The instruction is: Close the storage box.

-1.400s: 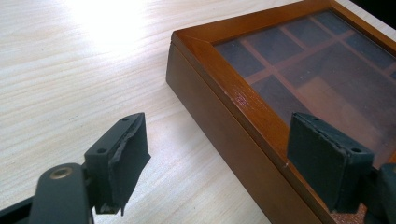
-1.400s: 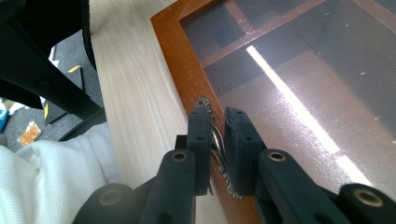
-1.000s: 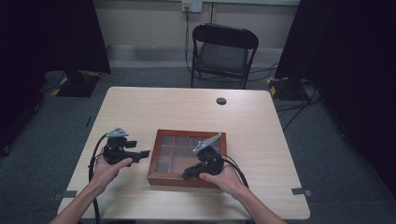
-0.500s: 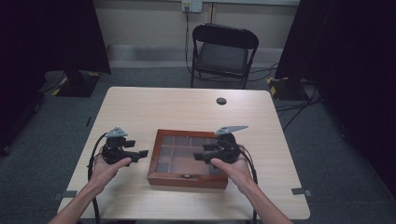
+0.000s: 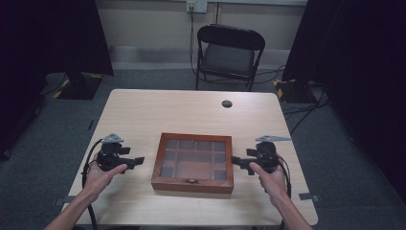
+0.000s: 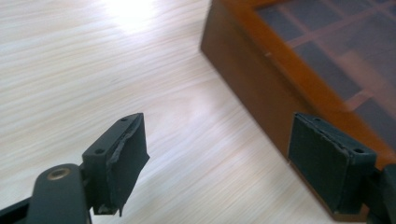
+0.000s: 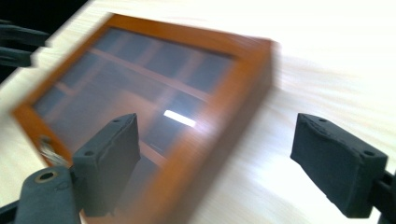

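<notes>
Jaws of the right gripper [image 5: 235, 162] are spread wide, having just been opening, with nothing pressed between the pads; the box's right edge is seen blurred between them in the right gripper view. Jaws of the left gripper [image 5: 139, 160] are likewise parted and grip nothing.

Box [image 5: 194, 163]: wooden, glass-lidded, shut, with a grid of compartments seen through the lid and a small metal clasp [image 5: 191, 181] at its 6 o'clock edge. It is laid flat on the table [image 5: 163, 110], toward the table's 6 o'clock side.

Right gripper: held just beside the box at 3 o'clock, pointed at it, apart from it.

Left gripper: held near the box at 9 o'clock, pointed at it, apart from it.

Dark round disc [image 5: 227, 103]: set at the table's 12 o'clock side, well apart from the box.

Chair [image 5: 229, 52]: placed beyond the table at 12 o'clock.
</notes>
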`<state>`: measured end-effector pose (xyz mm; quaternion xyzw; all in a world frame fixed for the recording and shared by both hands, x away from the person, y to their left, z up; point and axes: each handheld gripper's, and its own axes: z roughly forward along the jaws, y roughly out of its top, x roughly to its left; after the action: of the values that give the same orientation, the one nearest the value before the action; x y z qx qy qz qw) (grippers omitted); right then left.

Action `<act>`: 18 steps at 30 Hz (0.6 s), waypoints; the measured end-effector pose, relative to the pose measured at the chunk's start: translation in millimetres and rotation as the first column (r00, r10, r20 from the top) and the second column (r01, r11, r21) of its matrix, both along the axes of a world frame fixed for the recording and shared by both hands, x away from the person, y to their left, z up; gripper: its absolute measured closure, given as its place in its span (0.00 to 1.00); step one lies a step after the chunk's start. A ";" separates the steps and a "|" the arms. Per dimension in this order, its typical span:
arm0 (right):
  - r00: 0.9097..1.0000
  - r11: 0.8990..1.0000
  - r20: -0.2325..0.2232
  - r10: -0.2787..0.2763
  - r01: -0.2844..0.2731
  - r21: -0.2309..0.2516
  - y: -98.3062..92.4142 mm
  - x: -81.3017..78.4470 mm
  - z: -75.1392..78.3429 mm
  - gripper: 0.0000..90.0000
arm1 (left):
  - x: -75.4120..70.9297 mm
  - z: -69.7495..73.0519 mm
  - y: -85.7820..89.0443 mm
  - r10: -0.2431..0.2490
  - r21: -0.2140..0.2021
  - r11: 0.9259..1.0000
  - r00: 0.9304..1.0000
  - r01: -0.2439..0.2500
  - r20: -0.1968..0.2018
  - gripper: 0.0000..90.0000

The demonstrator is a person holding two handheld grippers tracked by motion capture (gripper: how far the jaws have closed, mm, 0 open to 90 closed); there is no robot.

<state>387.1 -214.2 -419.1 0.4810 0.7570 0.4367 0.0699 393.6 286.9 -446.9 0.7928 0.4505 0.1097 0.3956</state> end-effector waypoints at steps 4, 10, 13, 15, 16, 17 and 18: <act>0.997 0.998 -0.037 -0.060 0.059 -0.021 -31.9 -5.2 -14.9 0.16 | 0.6 -7.3 12.2 0.020 0.046 0.999 0.999 -0.019 -0.027 0.19; 0.971 0.975 -0.120 -0.208 0.196 -0.106 -69.7 -0.8 -33.9 0.16 | 7.4 -23.1 28.2 0.077 0.093 0.993 0.993 -0.068 -0.091 0.19; 0.952 0.962 -0.192 -0.238 0.204 -0.180 -75.1 5.8 -48.0 0.16 | 10.8 -29.6 30.2 0.100 0.121 0.989 0.989 -0.087 -0.107 0.19; 0.945 0.958 -0.211 -0.249 0.209 -0.195 -75.6 7.6 -51.2 0.16 | 11.7 -31.8 29.3 0.118 0.127 0.986 0.987 -0.104 -0.113 0.20; 0.937 0.940 -0.196 -0.289 0.238 -0.244 -74.1 10.5 -55.1 0.16 | 12.0 -34.9 27.8 0.124 0.151 0.983 0.987 -0.107 -0.107 0.20; 0.937 0.933 -0.179 -0.299 0.247 -0.263 -73.0 11.0 -55.9 0.16 | 12.2 -36.4 27.3 0.129 0.155 0.982 0.986 -0.112 -0.104 0.20; 0.943 0.927 -0.151 -0.298 0.248 -0.281 -72.0 12.1 -57.4 0.16 | 12.0 -37.7 26.6 0.144 0.159 0.979 0.986 -0.129 -0.087 0.18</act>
<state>399.2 -286.2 -476.5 0.6084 0.7360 0.2722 0.1189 405.6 313.5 -484.6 0.7923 0.5131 0.1317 0.3028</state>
